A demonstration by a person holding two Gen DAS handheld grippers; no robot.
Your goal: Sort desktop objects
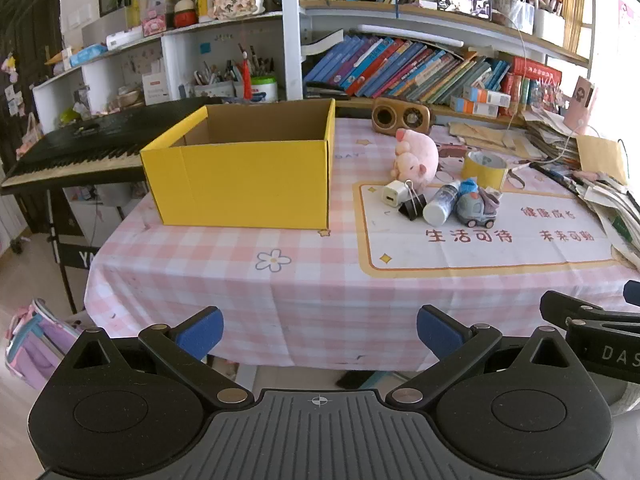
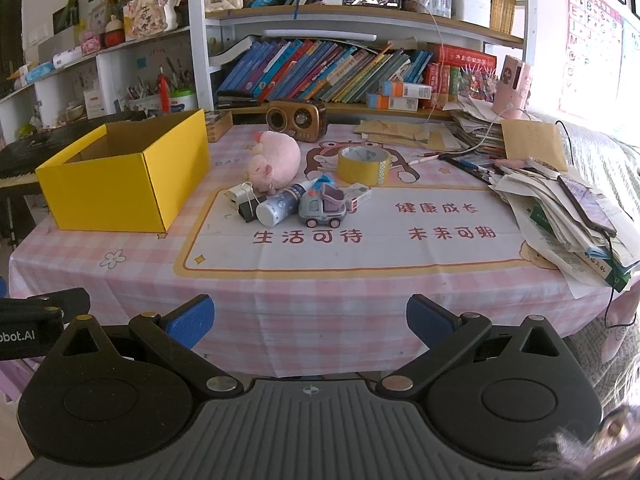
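Note:
An empty yellow cardboard box (image 1: 240, 176) (image 2: 124, 184) stands on the pink checked tablecloth (image 1: 248, 280), left of a small heap: a pink plush pig (image 1: 416, 158) (image 2: 276, 156), a white charger plug (image 1: 392, 194), a black binder clip (image 1: 412, 205), a white bottle lying down (image 1: 440, 204) (image 2: 280, 204), a grey toy truck (image 1: 478, 208) (image 2: 324, 210) and a yellow tape roll (image 1: 484, 168) (image 2: 363, 165). My left gripper (image 1: 320, 334) hovers open before the table's near edge, nothing between its blue pads. My right gripper (image 2: 310, 324) is likewise open and empty.
A brown retro radio (image 2: 296, 118) and leaning books (image 2: 320, 72) line the back. Stacked papers and a phone (image 2: 572, 216) crowd the right side. A black keyboard piano (image 1: 80, 152) stands left of the table. A child's backpack (image 1: 36, 344) lies on the floor.

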